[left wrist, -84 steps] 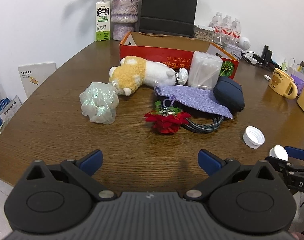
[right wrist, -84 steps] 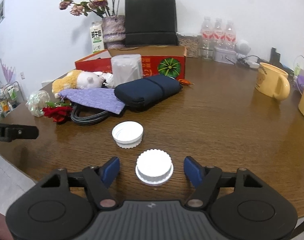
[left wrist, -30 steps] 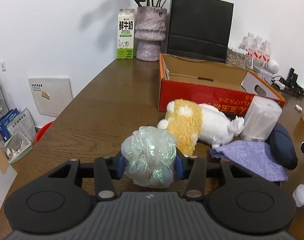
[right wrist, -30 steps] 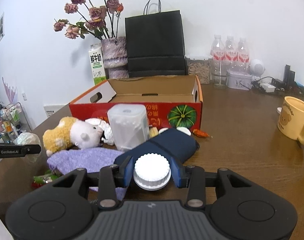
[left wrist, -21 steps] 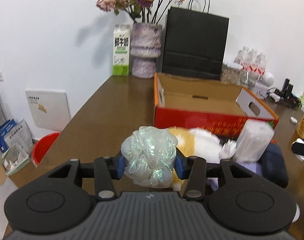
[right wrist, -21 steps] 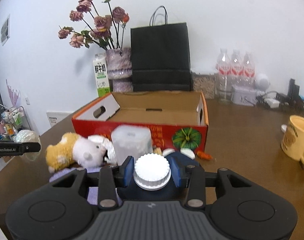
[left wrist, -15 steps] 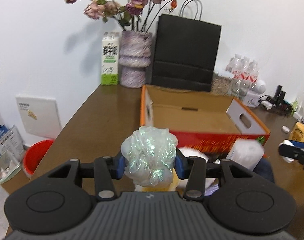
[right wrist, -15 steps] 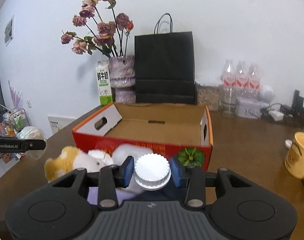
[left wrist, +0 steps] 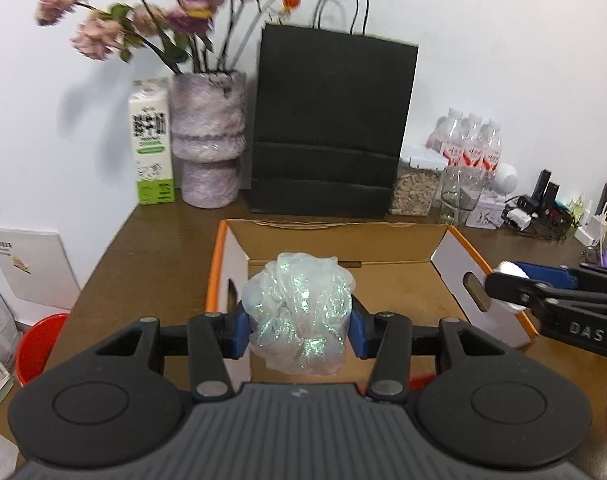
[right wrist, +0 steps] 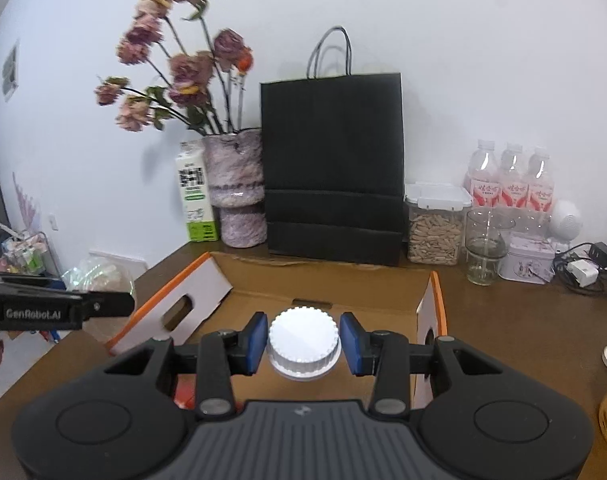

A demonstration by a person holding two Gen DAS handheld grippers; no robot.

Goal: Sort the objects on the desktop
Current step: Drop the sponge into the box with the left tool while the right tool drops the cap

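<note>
My left gripper (left wrist: 299, 330) is shut on an iridescent pale-green scrunchie (left wrist: 299, 312) and holds it over the near left part of the open cardboard box (left wrist: 383, 280). My right gripper (right wrist: 303, 344) is shut on a white ribbed bottle cap (right wrist: 303, 343) and holds it above the box (right wrist: 323, 300) near its front edge. The right gripper with the cap also shows at the right of the left wrist view (left wrist: 511, 280). The left gripper with the scrunchie shows at the left of the right wrist view (right wrist: 99, 284). The box floor in view is bare.
Behind the box stand a black paper bag (left wrist: 331, 128), a purple vase with dried roses (left wrist: 207, 148), a milk carton (left wrist: 151, 144), a jar of seeds (right wrist: 435, 232), a glass (right wrist: 483, 252) and water bottles (right wrist: 511, 180). A red bucket (left wrist: 39, 344) stands on the floor at left.
Both grippers have risen and moved forward from the pile of objects to above the open box, each still holding its object. The plush toy and pouches have dropped out of view.
</note>
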